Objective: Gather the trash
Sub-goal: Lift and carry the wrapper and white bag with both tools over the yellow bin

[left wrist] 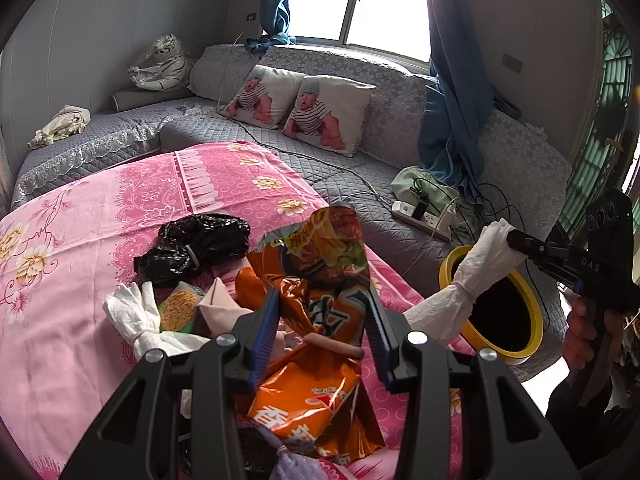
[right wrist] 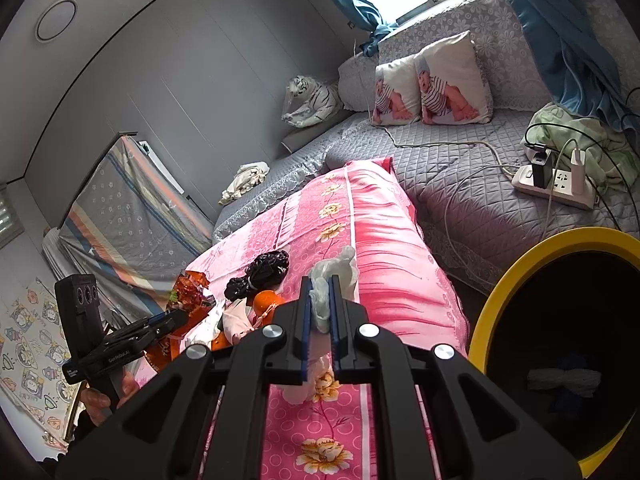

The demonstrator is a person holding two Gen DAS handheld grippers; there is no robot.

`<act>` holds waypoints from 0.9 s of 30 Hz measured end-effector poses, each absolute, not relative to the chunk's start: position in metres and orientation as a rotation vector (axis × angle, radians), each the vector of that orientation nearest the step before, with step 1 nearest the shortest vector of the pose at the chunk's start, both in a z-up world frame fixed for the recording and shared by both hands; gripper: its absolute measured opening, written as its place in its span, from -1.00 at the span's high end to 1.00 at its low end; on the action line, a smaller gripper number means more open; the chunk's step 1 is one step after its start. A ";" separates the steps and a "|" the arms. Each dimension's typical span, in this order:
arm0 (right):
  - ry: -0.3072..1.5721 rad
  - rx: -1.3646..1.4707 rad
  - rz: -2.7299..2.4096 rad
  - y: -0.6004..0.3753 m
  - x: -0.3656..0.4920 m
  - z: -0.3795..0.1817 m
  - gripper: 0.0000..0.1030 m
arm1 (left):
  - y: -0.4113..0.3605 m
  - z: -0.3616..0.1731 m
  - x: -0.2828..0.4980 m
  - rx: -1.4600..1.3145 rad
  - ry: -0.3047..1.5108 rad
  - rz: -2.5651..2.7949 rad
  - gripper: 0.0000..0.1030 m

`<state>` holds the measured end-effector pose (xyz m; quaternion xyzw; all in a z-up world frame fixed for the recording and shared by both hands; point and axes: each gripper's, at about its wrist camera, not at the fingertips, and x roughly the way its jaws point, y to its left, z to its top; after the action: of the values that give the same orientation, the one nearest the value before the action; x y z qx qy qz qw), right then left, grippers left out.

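Trash-carrying is the step in hand. Right hand-held gripper (right wrist: 321,300) is pinching a white tissue (right wrist: 326,288) just beside the bin (right wrist: 516,264), above its yellow rim. Left hand-held gripper (left wrist: 322,320) grips an orange wrapper (left wrist: 316,312), well apart from the bin, over the pink cloth (left wrist: 80,320). Next, I judge, the tissue needs carrying over the bin's mouth and letting go.

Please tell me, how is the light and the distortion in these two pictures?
Left wrist view: the window is overexposed to white; fisheye bends the walls. Right wrist view: the inside of the yellow-rimmed black bin is very dark, the window again blown out, dark corners, straight edges curved.
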<state>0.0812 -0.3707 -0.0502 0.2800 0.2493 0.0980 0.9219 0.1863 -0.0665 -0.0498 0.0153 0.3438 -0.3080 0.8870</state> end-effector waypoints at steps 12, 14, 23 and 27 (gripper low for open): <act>0.421 0.605 0.043 -0.432 0.051 -0.036 0.86 | -0.138 -0.047 0.183 0.092 0.724 -0.779 0.24; 0.415 0.603 0.009 -0.443 0.046 -0.035 0.87 | -0.152 -0.049 0.181 0.104 0.727 -0.810 0.23; 0.407 0.575 -0.126 -0.483 0.028 -0.034 0.86 | -0.221 -0.055 0.173 0.149 0.748 -0.935 0.24; 0.420 0.557 -0.185 -0.495 0.025 -0.036 0.86 | -0.247 -0.063 0.169 0.173 0.766 -0.981 0.23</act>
<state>0.0251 -0.4949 -0.0357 0.2726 0.2056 -0.0907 0.9355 0.1692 -0.2467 -0.0628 0.0811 0.3583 -0.4587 0.8091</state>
